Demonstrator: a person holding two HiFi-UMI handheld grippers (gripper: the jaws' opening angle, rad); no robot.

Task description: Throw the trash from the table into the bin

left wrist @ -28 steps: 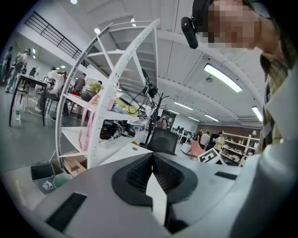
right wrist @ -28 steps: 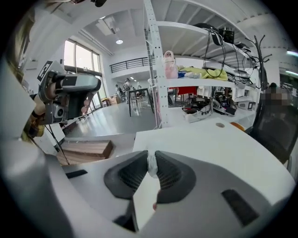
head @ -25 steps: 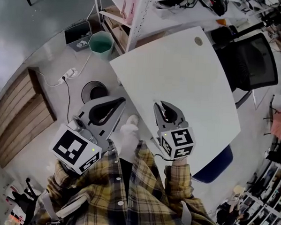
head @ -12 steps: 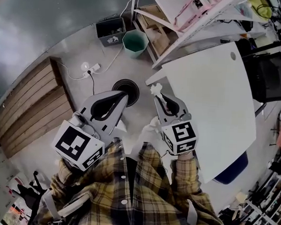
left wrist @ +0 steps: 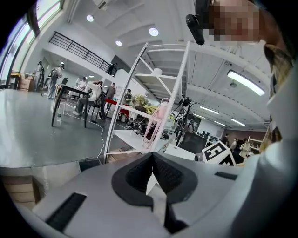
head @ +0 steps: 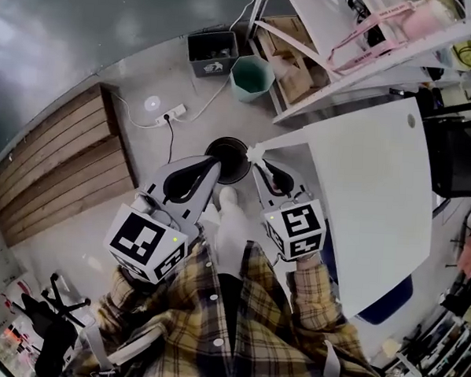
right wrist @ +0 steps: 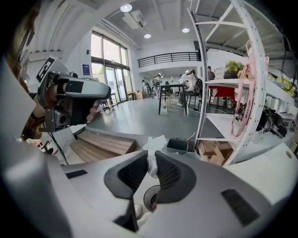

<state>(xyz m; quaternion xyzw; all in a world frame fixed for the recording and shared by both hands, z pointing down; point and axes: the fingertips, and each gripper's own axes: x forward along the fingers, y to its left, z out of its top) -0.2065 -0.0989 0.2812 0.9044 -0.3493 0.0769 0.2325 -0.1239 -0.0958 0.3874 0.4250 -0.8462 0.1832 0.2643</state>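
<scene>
In the head view my right gripper (head: 258, 156) is shut on a crumpled white piece of paper (head: 255, 152), held over the floor at the right rim of the round black bin (head: 228, 158). The right gripper view shows the paper (right wrist: 152, 149) pinched between the dark pads (right wrist: 170, 171), with the bin's (right wrist: 150, 198) opening below them. My left gripper (head: 214, 166) hangs over the bin's left side. In its own view my left gripper (left wrist: 152, 157) has its tips touching and nothing between them. The white table (head: 377, 191) lies to the right.
On the floor behind the bin stand a green bucket (head: 251, 77) and a dark box (head: 211, 52), with a power strip (head: 168, 113) and cable. A wooden pallet (head: 59, 170) lies left. A white shelving rack (head: 361, 48) rises beside the table. The person's shoe (head: 228, 201) is near the bin.
Both grippers have swung left, off the table and out over the floor. The black bin now sits just under their tips. The right gripper keeps its hold on the paper.
</scene>
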